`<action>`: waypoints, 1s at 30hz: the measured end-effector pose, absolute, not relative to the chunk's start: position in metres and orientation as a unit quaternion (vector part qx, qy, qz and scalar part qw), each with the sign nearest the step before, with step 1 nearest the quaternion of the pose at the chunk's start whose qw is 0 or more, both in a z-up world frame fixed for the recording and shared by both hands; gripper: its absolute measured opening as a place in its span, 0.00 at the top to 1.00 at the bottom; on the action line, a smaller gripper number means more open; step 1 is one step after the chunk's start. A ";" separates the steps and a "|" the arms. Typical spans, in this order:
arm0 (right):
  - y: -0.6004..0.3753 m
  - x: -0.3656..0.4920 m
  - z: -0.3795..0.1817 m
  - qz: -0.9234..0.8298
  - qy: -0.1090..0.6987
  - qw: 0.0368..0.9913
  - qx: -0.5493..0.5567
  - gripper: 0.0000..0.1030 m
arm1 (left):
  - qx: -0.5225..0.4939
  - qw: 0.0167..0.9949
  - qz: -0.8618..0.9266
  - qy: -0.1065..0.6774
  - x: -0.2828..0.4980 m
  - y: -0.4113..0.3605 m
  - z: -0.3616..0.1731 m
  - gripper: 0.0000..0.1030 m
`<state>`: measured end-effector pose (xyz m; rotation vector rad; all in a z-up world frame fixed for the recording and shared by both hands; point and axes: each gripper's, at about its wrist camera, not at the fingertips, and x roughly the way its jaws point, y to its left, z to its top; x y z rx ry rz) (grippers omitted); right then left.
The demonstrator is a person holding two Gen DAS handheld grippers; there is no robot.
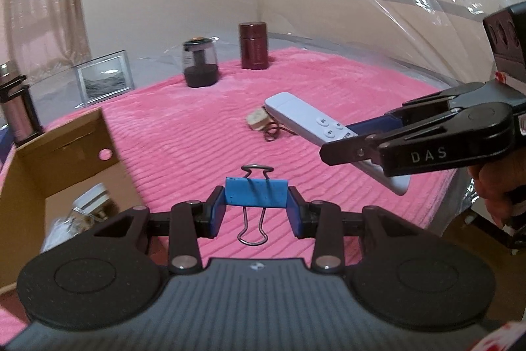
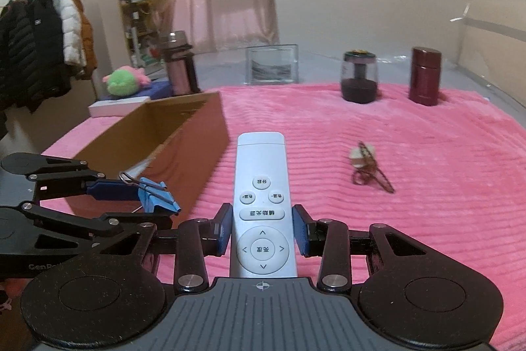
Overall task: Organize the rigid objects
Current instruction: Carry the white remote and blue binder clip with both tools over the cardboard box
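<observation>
The clip (image 1: 256, 193) is a blue binder clip with two silver wire handles; one handle points away from the camera and the other hangs toward it. The left gripper (image 1: 256, 209) has it between its blue pads, closed tight on the two short ends of the blue body, and the clip is lifted above the pink blanket (image 1: 184, 134). In the right wrist view the same clip (image 2: 157, 198) is seen from the side, near the long wall of the cardboard box (image 2: 184, 134). The remote (image 2: 262, 203) is long, flat and white, with round buttons, one wide button and a round pad with arrows. The right gripper (image 2: 263, 234) holds it by its long sides near the arrow pad, so the jaws are only as wide as the remote, and the far end points forward and is free in the air. In the left wrist view the remote (image 1: 305, 119) goes out to the left from the right gripper (image 1: 368, 147), above the blanket. On the blanket between the two grippers lies a small beige piece with a dark cord (image 1: 263, 122). Far back on the blanket stand a dark jar (image 1: 200, 63) and a dark red canister (image 1: 253, 45), near each other but not touching. The box (image 1: 65, 160) is open on the left side, and some pale things lie inside; I cannot tell what they are.
</observation>
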<state>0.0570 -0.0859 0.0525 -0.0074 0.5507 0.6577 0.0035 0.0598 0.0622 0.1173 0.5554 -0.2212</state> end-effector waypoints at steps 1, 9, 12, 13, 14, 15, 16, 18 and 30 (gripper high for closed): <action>-0.080 0.055 0.053 0.323 0.266 0.908 -0.006 0.65 | 0.054 0.955 -0.104 0.272 0.000 0.064 0.063 0.67; -0.036 0.048 0.060 0.355 0.261 0.897 -0.019 0.65 | 0.023 0.965 -0.058 0.256 -0.028 0.108 0.076 0.67; -0.017 0.048 0.063 0.372 0.259 0.891 -0.023 0.66 | 0.013 0.967 -0.036 0.253 -0.037 0.129 0.080 0.67; -0.010 0.048 0.064 0.378 0.258 0.889 -0.025 0.66 | 0.009 0.967 -0.029 0.252 -0.040 0.137 0.081 0.67; -0.005 0.048 0.065 0.383 0.256 0.887 -0.026 0.66 | 0.006 0.968 -0.020 0.251 -0.043 0.144 0.083 0.67; 0.001 0.048 0.066 0.389 0.256 0.885 -0.027 0.65 | 0.004 0.968 -0.013 0.251 -0.045 0.152 0.084 0.67; 0.008 0.048 0.066 0.395 0.255 0.882 -0.029 0.66 | 0.002 0.968 -0.006 0.250 -0.047 0.159 0.086 0.67; 0.022 0.050 0.067 0.406 0.253 0.878 -0.033 0.66 | 0.000 0.969 0.008 0.248 -0.050 0.173 0.089 0.67; 0.092 0.065 0.066 0.452 0.253 0.854 -0.054 0.66 | 0.003 0.969 0.042 0.244 -0.049 0.225 0.099 0.67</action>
